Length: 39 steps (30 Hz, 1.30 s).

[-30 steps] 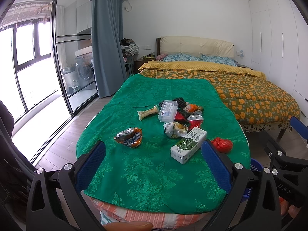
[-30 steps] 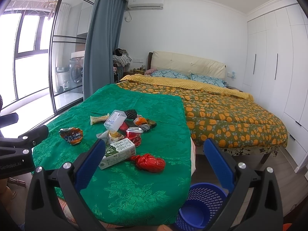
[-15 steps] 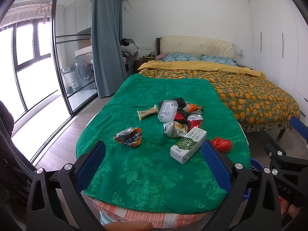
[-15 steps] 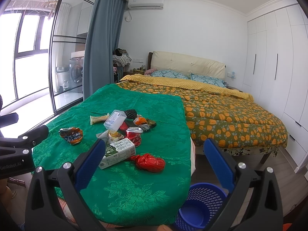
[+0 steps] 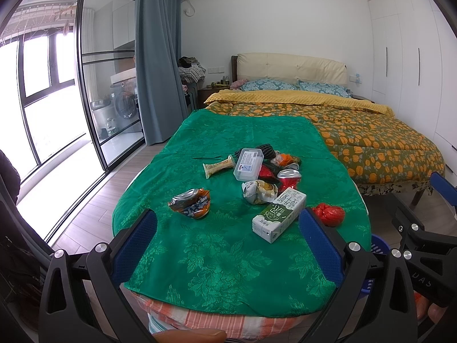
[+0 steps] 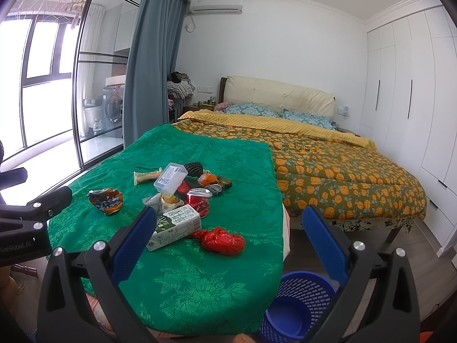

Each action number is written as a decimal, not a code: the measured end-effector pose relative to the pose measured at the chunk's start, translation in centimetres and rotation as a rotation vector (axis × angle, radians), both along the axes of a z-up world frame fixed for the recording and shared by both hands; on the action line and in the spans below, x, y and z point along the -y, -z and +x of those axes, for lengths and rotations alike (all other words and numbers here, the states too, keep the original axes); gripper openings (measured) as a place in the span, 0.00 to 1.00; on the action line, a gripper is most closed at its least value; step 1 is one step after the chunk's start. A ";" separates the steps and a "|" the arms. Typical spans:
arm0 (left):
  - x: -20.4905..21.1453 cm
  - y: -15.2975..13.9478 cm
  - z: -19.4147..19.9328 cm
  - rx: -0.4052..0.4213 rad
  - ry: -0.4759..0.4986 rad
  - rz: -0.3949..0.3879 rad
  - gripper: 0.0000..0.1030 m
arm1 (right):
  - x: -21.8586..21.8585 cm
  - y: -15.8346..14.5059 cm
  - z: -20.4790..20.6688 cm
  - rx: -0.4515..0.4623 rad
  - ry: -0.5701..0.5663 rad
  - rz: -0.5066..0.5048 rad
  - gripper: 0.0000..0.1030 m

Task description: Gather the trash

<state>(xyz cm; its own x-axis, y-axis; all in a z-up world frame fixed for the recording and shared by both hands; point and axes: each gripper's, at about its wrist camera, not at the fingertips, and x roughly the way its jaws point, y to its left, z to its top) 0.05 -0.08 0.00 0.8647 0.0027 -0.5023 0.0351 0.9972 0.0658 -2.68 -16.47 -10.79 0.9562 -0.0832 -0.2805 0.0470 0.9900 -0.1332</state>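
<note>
1. Trash is lying in a loose cluster on the counter (image 5: 228, 257), which is covered by a green patterned cloth (image 6: 200, 285)
2. A green and white carton (image 5: 279, 214) is lying on its side nearest the camera; just right of it a crumpled red bag (image 5: 328, 213) is sitting apart from the pile
3. Behind the carton: a crumpled wrapper (image 5: 259, 191) is touching a crushed red can (image 5: 289, 177), and a clear plastic box (image 5: 248, 163) is resting tilted on the heap
4. A crushed orange can (image 5: 190, 202) is lying alone to the left of the pile; a pale snack packet (image 5: 218, 167) is lying beside the clear box
5. A dark mesh item and small orange scraps are sitting at the far side of the pile; details too small to tell
6. A blue basket (image 6: 297, 305) is standing on the floor just beside the right edge of the counter
7. Left tool (image 5: 228, 243) is hovering at the near edge of the counter, jaws spread wide, gripping nothing
8. Right tool (image 6: 228, 237) is hovering over the near right part of the counter, jaws likewise released and empty; the carton and red bag are showing between its fingers (image 6: 134, 243)
9. A bed (image 6: 342, 171) with an orange-flowered quilt is standing behind the counter
</note>
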 end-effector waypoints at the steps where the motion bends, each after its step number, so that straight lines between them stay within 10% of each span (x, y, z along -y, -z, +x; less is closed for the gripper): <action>1: 0.0 0.0 0.0 0.000 0.000 0.000 0.96 | 0.0 0.0 0.0 0.000 0.000 0.000 0.96; 39: 0.3 1.1 -1.1 -0.005 0.000 0.002 0.96 | 0.0 0.1 0.1 0.000 0.001 -0.001 0.96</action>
<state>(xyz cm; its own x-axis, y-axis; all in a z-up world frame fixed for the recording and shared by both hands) -1.01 -0.33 -1.12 0.8622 0.0040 -0.5065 0.0350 0.9971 0.0673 -2.60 -16.48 -10.86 0.9563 -0.0844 -0.2800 0.0479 0.9897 -0.1346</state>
